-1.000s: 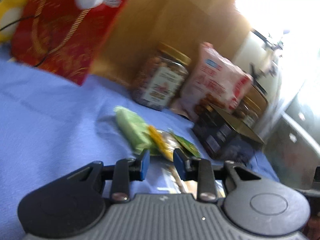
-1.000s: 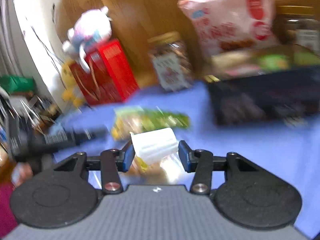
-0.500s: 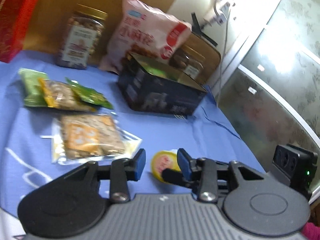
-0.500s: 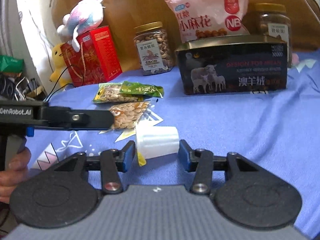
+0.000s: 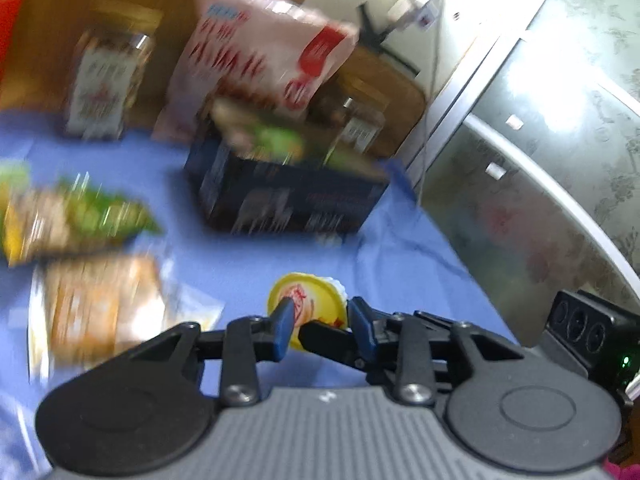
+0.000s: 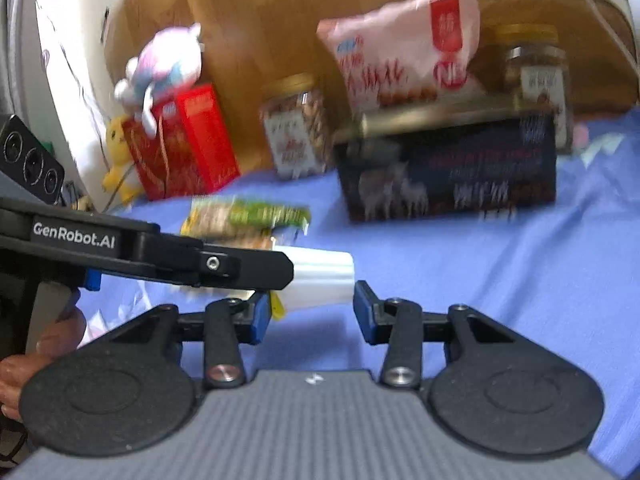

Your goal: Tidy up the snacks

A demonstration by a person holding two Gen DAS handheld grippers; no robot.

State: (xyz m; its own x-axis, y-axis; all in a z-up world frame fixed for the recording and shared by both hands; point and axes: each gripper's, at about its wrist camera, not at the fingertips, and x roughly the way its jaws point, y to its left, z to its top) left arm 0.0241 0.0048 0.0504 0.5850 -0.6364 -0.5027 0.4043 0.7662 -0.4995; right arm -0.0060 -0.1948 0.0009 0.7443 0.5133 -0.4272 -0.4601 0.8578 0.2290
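A small white cup (image 6: 320, 280) with a yellow lid (image 5: 306, 304) lies on its side on the blue cloth (image 6: 480, 280). My right gripper (image 6: 310, 312) straddles the cup; its jaws are closing, the pads are close beside the cup walls, and I see no firm press. My left gripper (image 5: 322, 320) comes in from the left, with one of its fingers (image 6: 256, 268) reaching the cup's lid end. Its jaws stand narrow and are closing, with the lid just beyond the tips and nothing gripped. Several snack packets (image 6: 248, 216) lie behind the cup, and a cracker packet (image 5: 100, 304) lies to the left.
A dark open box (image 6: 448, 172) with snacks inside stands on the cloth, a pink bag (image 6: 404, 52) leaning behind it. Two nut jars (image 6: 296, 128) (image 6: 536, 76), a red gift bag (image 6: 180, 140) and plush toys (image 6: 160, 64) line the wooden back. A hand (image 6: 40, 352) holds the left gripper.
The left gripper swung right from the packets to the cup and reached its lid end. The right jaws have narrowed around the cup.
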